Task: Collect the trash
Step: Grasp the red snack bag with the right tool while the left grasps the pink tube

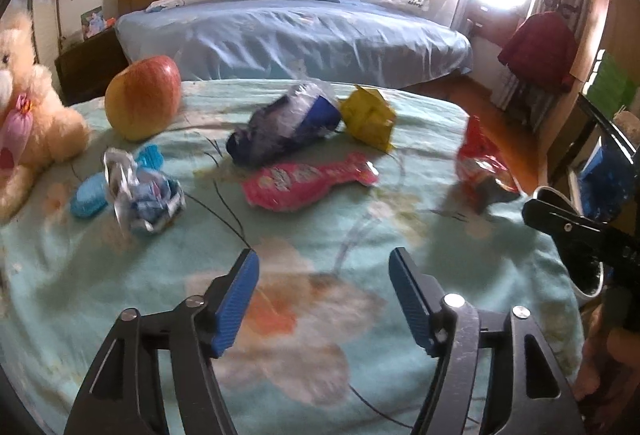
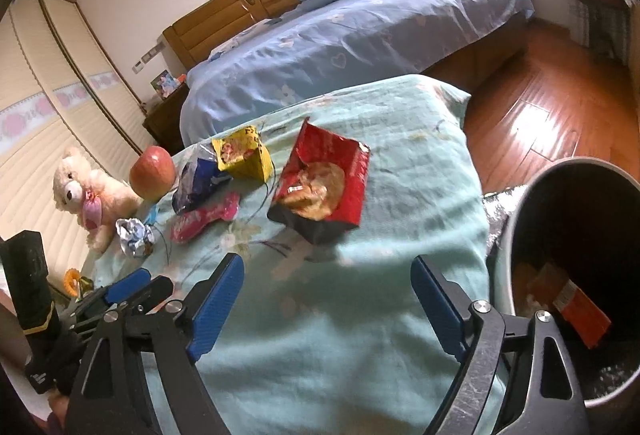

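Trash lies on a teal blanket-covered table point(image 1: 320, 307): a red snack bag point(image 2: 324, 187) opened with food inside, also in the left wrist view point(image 1: 482, 163); a yellow wrapper point(image 1: 370, 117) point(image 2: 244, 155); a dark blue crumpled bag point(image 1: 280, 127) point(image 2: 198, 181); a pink wrapper point(image 1: 308, 181) point(image 2: 204, 221); a silver-blue crumpled wrapper point(image 1: 144, 195) point(image 2: 134, 237). My left gripper point(image 1: 324, 299) is open and empty above the blanket, short of the pink wrapper. My right gripper point(image 2: 328, 311) is open and empty, near the red bag.
A dark bin point(image 2: 576, 275) with trash inside stands at the table's right edge. An apple point(image 1: 142, 97) and a plush bear point(image 1: 28, 115) sit at the table's left. A blue bed point(image 1: 296, 39) lies behind. Wooden floor point(image 2: 540, 107) is to the right.
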{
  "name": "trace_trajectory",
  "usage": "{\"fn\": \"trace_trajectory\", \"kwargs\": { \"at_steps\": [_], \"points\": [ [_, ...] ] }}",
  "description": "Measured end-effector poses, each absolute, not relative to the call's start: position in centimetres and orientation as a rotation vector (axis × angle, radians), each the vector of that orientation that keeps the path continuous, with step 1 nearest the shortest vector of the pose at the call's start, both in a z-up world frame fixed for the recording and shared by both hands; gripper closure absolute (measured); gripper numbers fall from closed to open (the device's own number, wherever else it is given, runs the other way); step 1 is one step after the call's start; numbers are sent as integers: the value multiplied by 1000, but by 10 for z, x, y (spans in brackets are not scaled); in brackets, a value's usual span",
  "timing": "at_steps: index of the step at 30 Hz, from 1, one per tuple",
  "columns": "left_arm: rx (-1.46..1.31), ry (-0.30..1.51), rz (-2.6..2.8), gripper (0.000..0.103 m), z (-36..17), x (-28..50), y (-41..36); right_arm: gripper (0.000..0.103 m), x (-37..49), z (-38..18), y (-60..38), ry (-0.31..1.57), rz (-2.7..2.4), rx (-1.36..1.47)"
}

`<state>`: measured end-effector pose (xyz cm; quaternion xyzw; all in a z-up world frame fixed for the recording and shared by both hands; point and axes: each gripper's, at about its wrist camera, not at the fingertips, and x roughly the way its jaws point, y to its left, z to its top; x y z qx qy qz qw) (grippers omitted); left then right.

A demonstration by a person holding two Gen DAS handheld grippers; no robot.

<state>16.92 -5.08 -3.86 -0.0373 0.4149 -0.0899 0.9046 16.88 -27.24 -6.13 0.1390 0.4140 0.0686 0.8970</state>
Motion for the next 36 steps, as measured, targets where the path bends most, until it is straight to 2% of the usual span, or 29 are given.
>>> {"fn": "trace_trajectory", "kwargs": {
  "at_steps": [4,11,18,20,22,25,26,28,31,32,33,34,35,36],
  "points": [
    [-49,862,-167,32,-42,191,-44,16,183,-63,-270,858,143,295],
    [4,884,-159,22,-51,226,-41,16,210,-68,-268,873,144,307],
    [22,890,-171,22,-61,248,-45,17,230,-77,-264,899,143,291],
    [27,884,-159,23,-63,252,-47,21,232,-79,-264,901,137,288],
    [26,885,-171,24,-65,254,-49,34,232,-80,-264,899,128,277],
    [33,878,-184,36,-66,253,-52,43,231,-80,-266,897,125,276],
    [37,882,-190,47,-67,254,-53,44,231,-80,-265,893,124,276],
    [54,882,-187,49,-68,254,-56,52,230,-79,-265,887,126,276],
    [83,869,-189,52,-67,251,-62,59,227,-77,-265,877,129,271],
    [88,865,-192,58,-67,249,-63,61,226,-77,-266,875,130,272],
    [86,866,-201,70,-67,248,-64,63,224,-76,-266,874,132,275],
    [82,868,-208,74,-66,246,-64,65,223,-76,-267,873,135,280],
    [75,879,-221,97,-67,245,-65,65,221,-75,-268,872,136,283],
    [66,897,-235,102,-70,244,-66,66,219,-74,-269,869,136,285]
  ]
}}
